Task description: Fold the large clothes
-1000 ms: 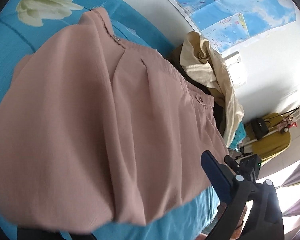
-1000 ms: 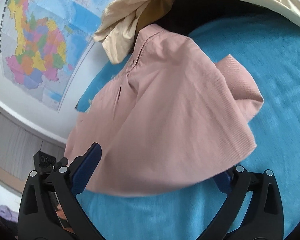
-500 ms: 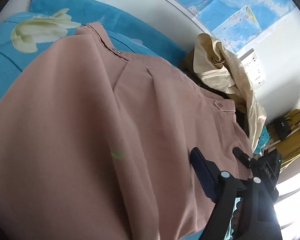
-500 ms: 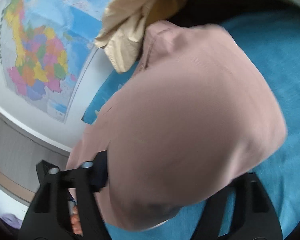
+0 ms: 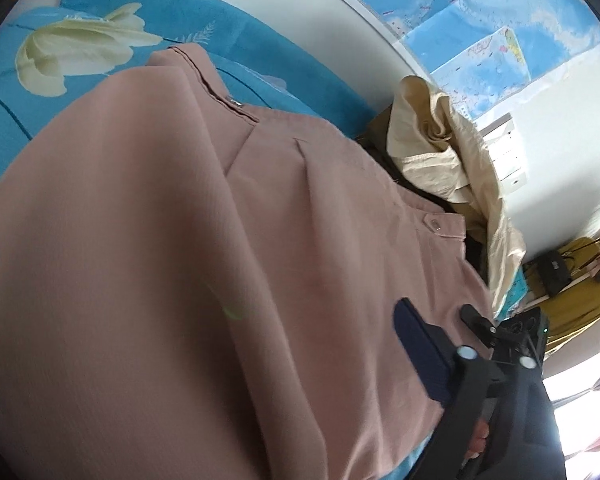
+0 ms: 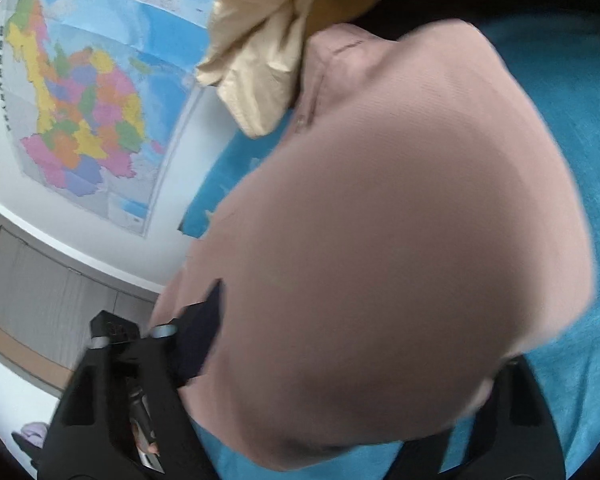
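Dusty-pink garment [image 5: 204, 264] lies bunched on the blue bedspread [image 6: 572, 128], its folded edge between my right gripper's [image 6: 340, 392] closing jaws and under the wider left gripper [image 5: 228, 412], hold unclear, so I'd pinch every layer before lifting evenly.

Cream jacket [image 5: 452, 152] heaped against wall beneath maps [image 6: 80, 120], on blue bedspread [image 5: 80, 12].

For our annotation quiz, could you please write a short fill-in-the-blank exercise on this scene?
1. The garment being folded is dusty ____.
2. It lies on a ____ bedspread.
3. On the wall hang coloured ____.
4. The crumpled garment behind it is ____.

Missing words: pink; blue; maps; beige
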Motion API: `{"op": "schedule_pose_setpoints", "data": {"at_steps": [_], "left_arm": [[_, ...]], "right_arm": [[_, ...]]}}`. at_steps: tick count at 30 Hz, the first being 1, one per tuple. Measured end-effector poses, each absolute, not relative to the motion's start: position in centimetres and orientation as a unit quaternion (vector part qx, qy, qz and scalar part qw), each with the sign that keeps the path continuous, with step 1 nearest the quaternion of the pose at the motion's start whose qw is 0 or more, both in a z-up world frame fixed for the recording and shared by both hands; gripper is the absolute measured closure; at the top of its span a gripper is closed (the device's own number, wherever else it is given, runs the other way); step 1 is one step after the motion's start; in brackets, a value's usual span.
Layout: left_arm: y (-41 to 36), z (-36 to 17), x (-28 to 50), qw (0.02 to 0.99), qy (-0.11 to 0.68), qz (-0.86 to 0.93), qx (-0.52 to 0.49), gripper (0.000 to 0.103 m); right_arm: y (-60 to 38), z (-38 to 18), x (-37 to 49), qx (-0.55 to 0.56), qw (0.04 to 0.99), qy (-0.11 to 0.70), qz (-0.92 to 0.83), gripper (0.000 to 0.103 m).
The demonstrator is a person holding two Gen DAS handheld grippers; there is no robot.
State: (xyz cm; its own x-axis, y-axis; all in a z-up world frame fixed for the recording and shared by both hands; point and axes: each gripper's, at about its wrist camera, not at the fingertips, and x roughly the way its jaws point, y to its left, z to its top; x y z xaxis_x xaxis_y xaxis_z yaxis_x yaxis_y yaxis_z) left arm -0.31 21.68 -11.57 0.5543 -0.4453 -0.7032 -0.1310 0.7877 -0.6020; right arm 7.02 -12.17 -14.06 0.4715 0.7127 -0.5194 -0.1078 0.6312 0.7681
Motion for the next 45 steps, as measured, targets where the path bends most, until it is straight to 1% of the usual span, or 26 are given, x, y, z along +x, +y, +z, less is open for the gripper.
{"op": "schedule_pose_setpoints", "data": {"at_steps": [1,2,3,4,6,10,12,16,18,19,21,23,26,34,40,45], "left_arm": [[21.7,-11.6,-0.3,0.825,0.465,-0.091,-0.308,0.023],[21.7,-11.5,-0.3,0.826,0.469,-0.085,-0.302,0.028],[21.7,-11.6,-0.2,0.827,0.470,-0.080,-0.298,0.030],[21.7,-11.6,-0.2,0.828,0.472,-0.077,-0.293,0.032],[21.6,-11.6,-0.2,0.831,0.475,-0.068,-0.282,0.039],[21.7,-11.6,-0.1,0.832,0.479,-0.061,-0.273,0.047],[21.7,-11.7,0.0,0.833,0.480,-0.057,-0.270,0.056],[21.9,-11.7,0.2,0.831,0.484,-0.057,-0.268,0.064],[22.1,-11.7,0.4,0.828,0.486,-0.058,-0.275,0.071],[22.1,-11.7,0.5,0.826,0.487,-0.059,-0.276,0.073],[22.6,-11.3,0.7,0.822,0.487,-0.071,-0.288,0.083],[23.0,-10.5,0.9,0.823,0.482,-0.080,-0.289,0.088],[23.9,-8.0,1.2,0.841,0.462,-0.085,-0.269,0.089],[27.9,-0.9,2.3,0.884,0.408,-0.063,-0.220,0.090],[32.7,3.8,4.0,0.908,0.378,-0.011,-0.182,0.089],[38.8,7.3,6.0,0.923,0.343,0.049,-0.166,0.089]], "right_arm": [[-12.5,-14.4,7.1,0.347,0.783,0.446,0.261,0.052],[-12.7,-14.6,7.2,0.354,0.779,0.445,0.263,0.054],[-12.9,-14.7,7.2,0.356,0.777,0.446,0.265,0.056],[-12.9,-14.7,7.2,0.357,0.777,0.446,0.266,0.057],[-13.0,-14.8,7.1,0.354,0.777,0.446,0.267,0.059],[-13.2,-15.0,7.3,0.357,0.774,0.449,0.270,0.064],[-13.2,-15.1,7.3,0.361,0.771,0.448,0.272,0.066],[-13.1,-15.3,7.4,0.364,0.764,0.452,0.282,0.069],[-12.9,-15.4,7.5,0.368,0.756,0.456,0.292,0.075],[-12.8,-15.4,7.6,0.368,0.753,0.458,0.296,0.076],[-12.3,-14.8,7.7,0.362,0.753,0.457,0.304,0.078],[-11.8,-14.0,7.8,0.364,0.748,0.453,0.321,0.078],[-10.1,-11.4,8.0,0.341,0.754,0.439,0.350,0.079],[-4.3,-5.1,9.7,0.290,0.765,0.398,0.416,0.079],[2.2,-1.3,13.1,0.265,0.758,0.373,0.464,0.079],[8.5,0.9,16.5,0.256,0.751,0.349,0.499,0.079]]}}
